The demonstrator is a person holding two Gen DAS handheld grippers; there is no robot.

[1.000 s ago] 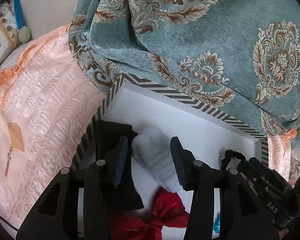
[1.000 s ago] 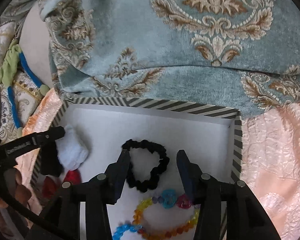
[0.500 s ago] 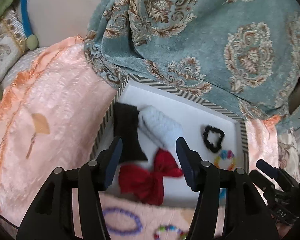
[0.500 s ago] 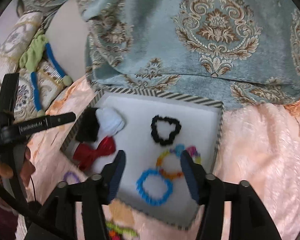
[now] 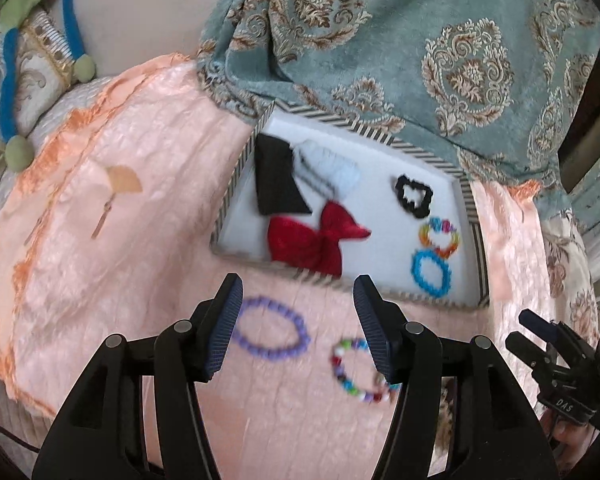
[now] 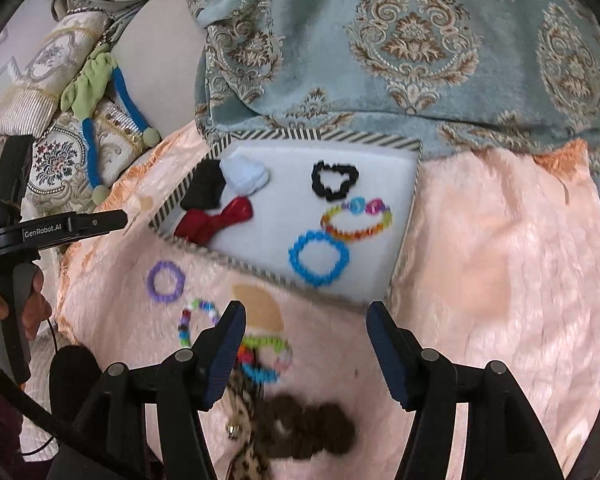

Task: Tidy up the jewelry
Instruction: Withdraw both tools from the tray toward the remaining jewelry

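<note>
A striped-rim tray (image 5: 380,142) (image 6: 320,135) on the peach bedspread holds a black bow (image 5: 276,184), a pale fluffy piece (image 5: 332,168), a red bow (image 5: 312,240), a black scrunchie (image 6: 334,184), a rainbow bracelet (image 6: 358,220) and a blue bracelet (image 6: 319,258). On the spread in front of it lie a purple bracelet (image 5: 270,332) (image 6: 166,281) and a mixed-bead bracelet (image 5: 360,368) (image 6: 198,320). My left gripper (image 5: 298,284) hangs open above these two, holding nothing. My right gripper (image 6: 306,308) is open and empty beside a bright bracelet (image 6: 266,356).
A teal patterned cushion (image 6: 380,40) leans over the tray's far edge. A brown scrunchie (image 6: 312,428) and a leopard-print band (image 6: 244,440) lie near the right gripper. A green and blue cord (image 6: 100,92) rests on pillows at the far left. A hand grips the left handle.
Both grippers have drawn back and up from inside the tray to the near bedspread. The left jaws stand wider, the right slightly wider. Loose bracelets have come into view.
</note>
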